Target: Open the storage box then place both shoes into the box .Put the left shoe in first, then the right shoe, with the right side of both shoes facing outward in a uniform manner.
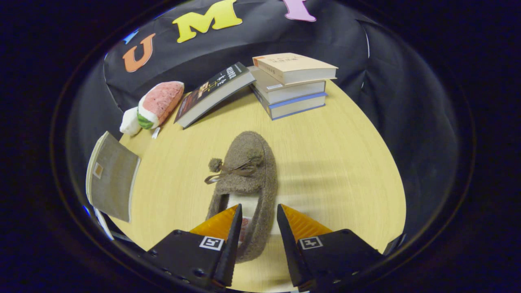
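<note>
A brown fuzzy shoe point(249, 162) with a bow and a pompom lies flat on the wooden table point(333, 162), toe pointing away from me. My gripper point(259, 209) is open and low over the shoe's heel end. One finger point(222, 226) is above the white-lined opening and the other finger point(301, 226) is outside the shoe, so its right side wall sits between them with a gap on the inner side. A grey fabric storage box point(110, 179) stands to the left of the shoe at the table's edge, its flat grey face turned toward the shoe.
Beyond the shoe, a stack of three books point(291, 83) sits at the back of the table, with a dark book point(213, 93) leaning against it. A watermelon-slice plush toy point(152, 106) lies at the back left. Bare tabletop extends to the right of the shoe.
</note>
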### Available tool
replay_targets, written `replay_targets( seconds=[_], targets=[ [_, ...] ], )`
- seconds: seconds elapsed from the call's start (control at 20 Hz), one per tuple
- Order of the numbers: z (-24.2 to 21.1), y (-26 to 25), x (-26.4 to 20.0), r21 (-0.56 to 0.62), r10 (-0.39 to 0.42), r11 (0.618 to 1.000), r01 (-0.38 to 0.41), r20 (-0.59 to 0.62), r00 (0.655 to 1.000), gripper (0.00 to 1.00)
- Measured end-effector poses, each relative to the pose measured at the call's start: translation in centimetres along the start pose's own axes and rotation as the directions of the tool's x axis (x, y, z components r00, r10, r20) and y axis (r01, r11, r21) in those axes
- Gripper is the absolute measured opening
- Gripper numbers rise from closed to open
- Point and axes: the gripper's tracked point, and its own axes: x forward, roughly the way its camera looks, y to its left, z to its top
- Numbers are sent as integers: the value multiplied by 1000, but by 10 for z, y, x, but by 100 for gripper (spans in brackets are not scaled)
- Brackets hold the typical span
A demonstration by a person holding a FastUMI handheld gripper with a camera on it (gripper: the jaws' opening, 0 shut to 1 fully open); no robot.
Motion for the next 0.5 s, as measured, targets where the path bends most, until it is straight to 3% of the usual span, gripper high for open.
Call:
replay_targets(
  seconds=[0.15,0.2,0.25,0.5],
  targets=[
    [3,-1,1,66,37,997,-36,-8,999,12],
    [4,-3,2,94,47,995,-46,-10,999,12],
    [3,-3,1,116,52,992,-50,-11,999,0],
    [3,-2,-1,228,114,967,-111,-1,993,0]
  ],
)
